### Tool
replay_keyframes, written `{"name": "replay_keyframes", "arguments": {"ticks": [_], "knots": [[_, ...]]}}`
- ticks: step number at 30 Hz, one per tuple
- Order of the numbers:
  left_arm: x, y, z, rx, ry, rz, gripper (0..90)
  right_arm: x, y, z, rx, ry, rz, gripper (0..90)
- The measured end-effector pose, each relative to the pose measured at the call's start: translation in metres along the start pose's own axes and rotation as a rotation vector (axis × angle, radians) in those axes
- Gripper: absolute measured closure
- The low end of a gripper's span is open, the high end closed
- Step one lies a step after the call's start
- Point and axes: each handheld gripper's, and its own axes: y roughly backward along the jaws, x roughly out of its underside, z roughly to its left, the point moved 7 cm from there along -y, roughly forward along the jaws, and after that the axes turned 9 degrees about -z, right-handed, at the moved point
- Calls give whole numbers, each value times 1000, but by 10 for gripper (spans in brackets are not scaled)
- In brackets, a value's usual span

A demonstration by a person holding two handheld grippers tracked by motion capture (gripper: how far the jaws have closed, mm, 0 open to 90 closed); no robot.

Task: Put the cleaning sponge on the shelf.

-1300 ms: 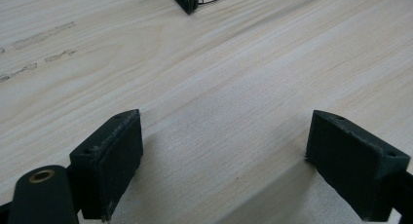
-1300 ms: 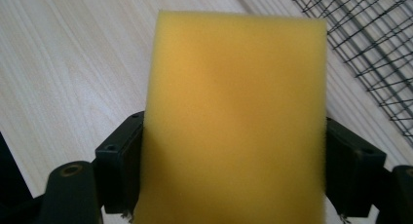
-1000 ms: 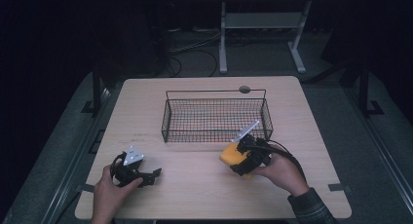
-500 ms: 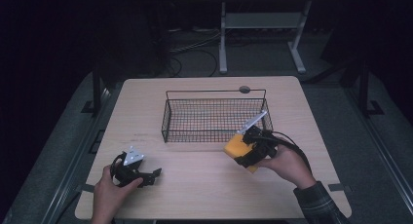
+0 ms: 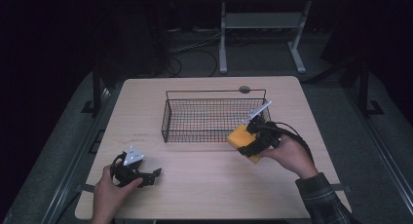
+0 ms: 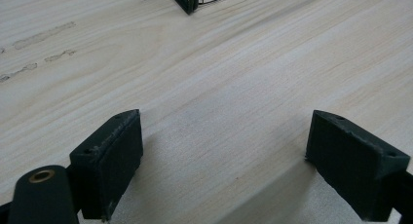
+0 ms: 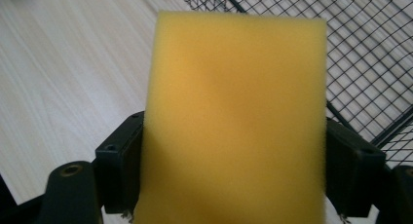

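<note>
Dark floor and tangled cables ring a pale wood surface [image 5: 204, 185] seen from the high view, with a white metal stand behind it at 12 o'clock. A black wire basket [image 5: 214, 114] sits on the surface a little past centre, toward 12 o'clock, and a small dark round disc [image 5: 244, 89] lies just beyond its far rim.

At 7 o'clock the left hand [image 5: 108, 195] holds the left gripper [image 5: 153, 175] low over the wood, well apart from the basket. In the left gripper view its two black fingers [image 6: 109, 158] stand wide apart with only bare wood grain between them, and a corner of the basket shows at the top edge.

At 4 o'clock the right hand [image 5: 287, 153], in a plaid sleeve [image 5: 324, 199], holds the right gripper [image 5: 246, 143] just beside the basket's near right corner. Its fingers [image 7: 119, 160] are clamped on a yellow sponge [image 5: 239, 136], one on each side. The sponge is lifted off the wood, at the basket's near rim; whether it touches the wire I cannot tell. In the right gripper view the sponge [image 7: 234, 121] stands blurred between the fingers, with the basket's mesh behind it at 1 o'clock.
</note>
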Motion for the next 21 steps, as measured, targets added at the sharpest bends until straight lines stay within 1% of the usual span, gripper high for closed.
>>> {"name": "replay_keyframes", "arguments": {"ticks": [5,9,10,11,12,13,21], "knots": [[0,0,0,0,1,0,126,-4,0,-6,10,-8,-1,220],[0,0,0,0,0,0,126,-10,-2,-15,20,-18,-4,220],[0,0,0,0,0,0,126,-10,-2,-15,20,-18,-4,220],[0,0,0,0,-1,0,126,-12,-3,-19,28,-25,-5,221],[0,0,0,0,-1,0,126,-12,-3,-19,28,-25,-5,221],[0,0,0,0,0,0,126,-14,-4,-22,33,-26,-4,220],[0,0,0,1,-3,1,126,-21,-8,-36,51,-42,-1,220]]}}
